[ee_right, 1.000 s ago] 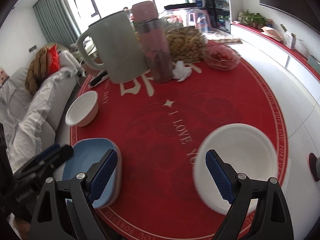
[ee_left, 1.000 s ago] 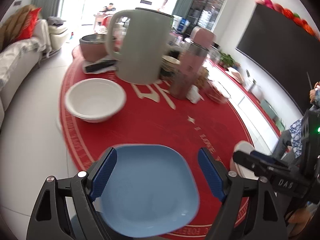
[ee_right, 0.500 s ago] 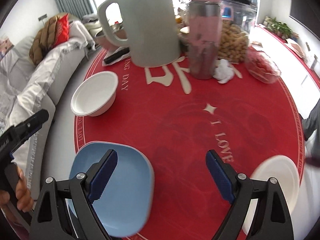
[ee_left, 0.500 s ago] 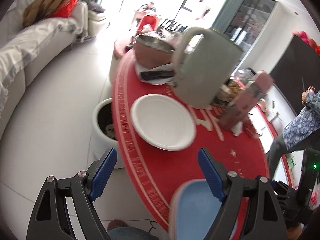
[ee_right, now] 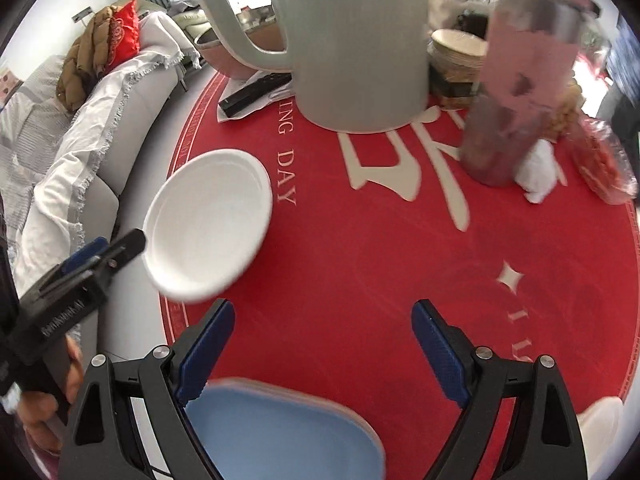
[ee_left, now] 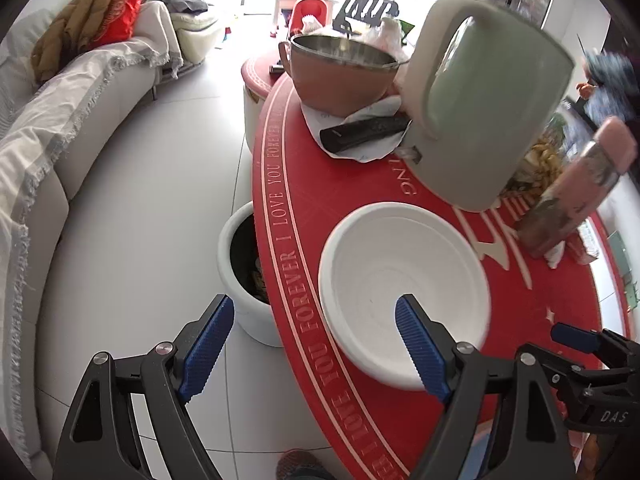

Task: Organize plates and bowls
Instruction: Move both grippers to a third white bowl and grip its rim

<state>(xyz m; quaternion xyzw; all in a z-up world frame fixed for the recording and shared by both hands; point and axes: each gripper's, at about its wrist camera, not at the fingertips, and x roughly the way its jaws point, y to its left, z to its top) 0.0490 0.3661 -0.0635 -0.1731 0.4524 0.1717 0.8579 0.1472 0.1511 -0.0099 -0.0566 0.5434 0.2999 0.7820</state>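
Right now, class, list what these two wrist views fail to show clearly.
- Blue plate: right wrist view, cut off by the bottom edge.
- Second white bowl: right wrist view, only a sliver shows at the lower right rim.
- Pink bottle: left wrist view, motion-blurred.
- Bin contents: left wrist view, partly hidden by the table.

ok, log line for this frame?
left gripper: open, at white bowl, one finger over its rim | right gripper: open, empty, above blue plate | nothing held
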